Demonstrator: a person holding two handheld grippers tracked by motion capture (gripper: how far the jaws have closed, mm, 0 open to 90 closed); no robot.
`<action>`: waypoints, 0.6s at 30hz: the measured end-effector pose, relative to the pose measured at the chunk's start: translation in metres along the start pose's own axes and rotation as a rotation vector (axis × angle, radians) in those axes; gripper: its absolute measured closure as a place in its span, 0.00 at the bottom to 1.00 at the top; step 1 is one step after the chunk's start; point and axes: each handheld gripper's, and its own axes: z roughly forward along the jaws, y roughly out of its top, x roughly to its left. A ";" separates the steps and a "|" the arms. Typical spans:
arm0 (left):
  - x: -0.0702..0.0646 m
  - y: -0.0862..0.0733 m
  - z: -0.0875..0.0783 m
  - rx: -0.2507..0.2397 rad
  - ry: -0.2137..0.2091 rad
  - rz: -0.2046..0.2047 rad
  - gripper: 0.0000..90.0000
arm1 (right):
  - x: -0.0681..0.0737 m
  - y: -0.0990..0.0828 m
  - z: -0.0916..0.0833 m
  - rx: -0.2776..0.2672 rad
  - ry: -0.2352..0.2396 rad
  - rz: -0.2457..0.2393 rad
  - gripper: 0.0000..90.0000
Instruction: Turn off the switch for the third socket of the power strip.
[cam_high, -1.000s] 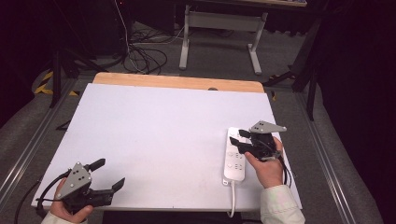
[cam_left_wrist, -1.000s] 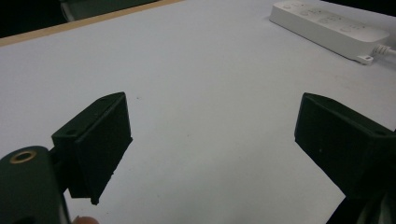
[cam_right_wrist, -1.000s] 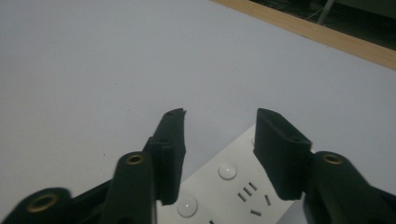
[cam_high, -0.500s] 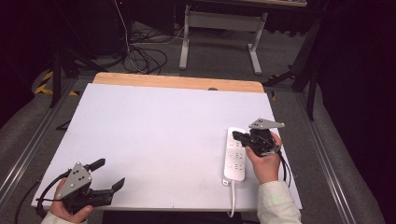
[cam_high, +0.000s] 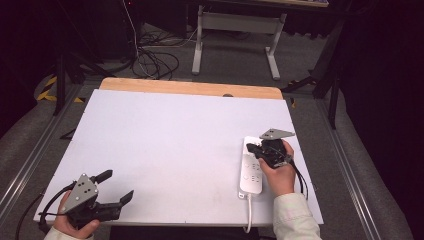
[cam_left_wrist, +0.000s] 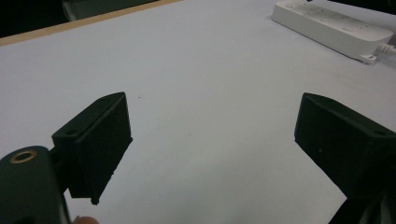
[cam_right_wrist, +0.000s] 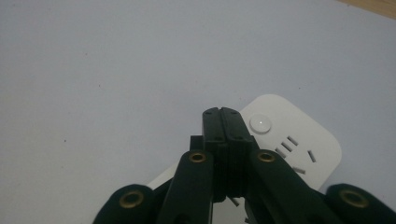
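Lying flat near the right edge of the white table, the white power strip is running lengthwise toward you, its cord trailing off the near edge. In the right gripper view the strip's rounded end is showing a round button and slotted sockets just past your jaws. You are holding the right gripper over the far half of the strip, its tips aiming left across it; its jaws are pressed together with nothing between them, as the right gripper view is showing plainly. Whether the tips are touching the strip cannot be told. Your right hand is sitting just beside the strip's right side, with the grey plate on top of the gripper above it.

You are holding the left gripper well apart from the strip, at the near left corner of the table, in your left hand. Its jaws are standing wide apart over bare table, and its own view is catching the strip far off at the upper right
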 end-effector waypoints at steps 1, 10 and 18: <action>0.000 0.000 0.000 0.000 0.001 0.000 0.13 | 0.000 0.000 0.001 0.006 -0.003 -0.004 1.00; 0.000 0.000 0.001 0.007 0.003 -0.009 0.13 | 0.004 -0.003 0.007 0.052 -0.029 -0.031 1.00; 0.000 -0.001 0.001 0.013 0.005 -0.009 0.13 | 0.006 -0.004 0.009 0.072 -0.055 -0.051 1.00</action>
